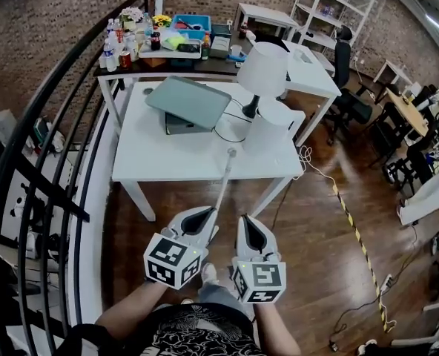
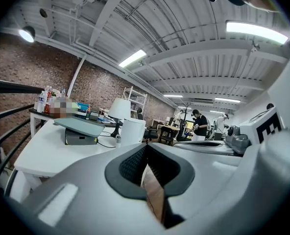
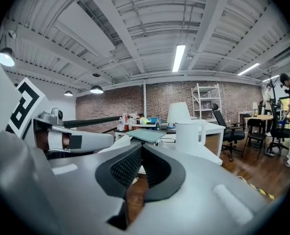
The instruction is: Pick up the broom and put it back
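Head view — my two hand-held grippers sit low in frame, side by side above the wood floor point(image 1: 323, 228), both aimed at the white worktop point(image 1: 160, 165). The left hand-held gripper point(image 1: 205, 213) and the right hand-held gripper point(image 1: 247, 219) are near each other, not touching. Of the broom point(image 1: 225, 178) only the thin pale handle shows. It stands tilted, with its top end at the worktop's near edge and its lower end running down behind the tip of my left hand-held gripper. The broom head is hidden, and I can't tell whether that gripper touches the handle. A white lamp point(image 1: 262, 67) stands on the worktop. A black railing point(image 1: 53, 147) curves along the left.

Left gripper view — the jaws are closed, the dark ribbed pads point(image 2: 132, 165) meet at their tips, and nothing is between them. Only floorboards show through the gap lower down. Ahead on the worktop a grey slab point(image 2: 81, 125) lies propped on a dark box, with the lamp just beyond it. A person point(image 2: 200, 124) in a dark top stands far back in the room.

Right gripper view — these jaws are closed too, tip to tip, holding nothing. A white jug point(image 3: 189, 131) stands on the worktop straight ahead, with the lamp behind it. An office chair point(image 3: 228, 126) is off to the right. My left hand-held gripper's body fills the left edge.
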### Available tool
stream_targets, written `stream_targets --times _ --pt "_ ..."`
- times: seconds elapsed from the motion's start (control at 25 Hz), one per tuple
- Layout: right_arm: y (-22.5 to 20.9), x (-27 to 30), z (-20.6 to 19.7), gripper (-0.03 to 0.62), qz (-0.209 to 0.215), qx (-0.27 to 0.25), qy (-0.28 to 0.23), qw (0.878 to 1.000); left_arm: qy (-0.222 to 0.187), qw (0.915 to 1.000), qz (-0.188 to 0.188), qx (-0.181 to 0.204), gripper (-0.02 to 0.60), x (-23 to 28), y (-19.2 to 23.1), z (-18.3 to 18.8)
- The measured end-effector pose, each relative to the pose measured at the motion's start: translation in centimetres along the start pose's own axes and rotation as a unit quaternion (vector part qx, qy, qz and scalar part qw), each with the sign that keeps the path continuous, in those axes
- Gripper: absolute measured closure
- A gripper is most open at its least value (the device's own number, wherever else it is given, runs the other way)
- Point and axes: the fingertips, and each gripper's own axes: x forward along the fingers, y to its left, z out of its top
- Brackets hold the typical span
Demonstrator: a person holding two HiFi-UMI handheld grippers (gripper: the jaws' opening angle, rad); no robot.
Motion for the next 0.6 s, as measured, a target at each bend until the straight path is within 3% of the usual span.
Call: stream_targets --times 0.6 --pt "-5.2 10.6 0.2 0.599 0.054 0.003 0.019 0.998 0.01 0.9987 0.049 -0.008 0.578 8.9 5.2 1.5"
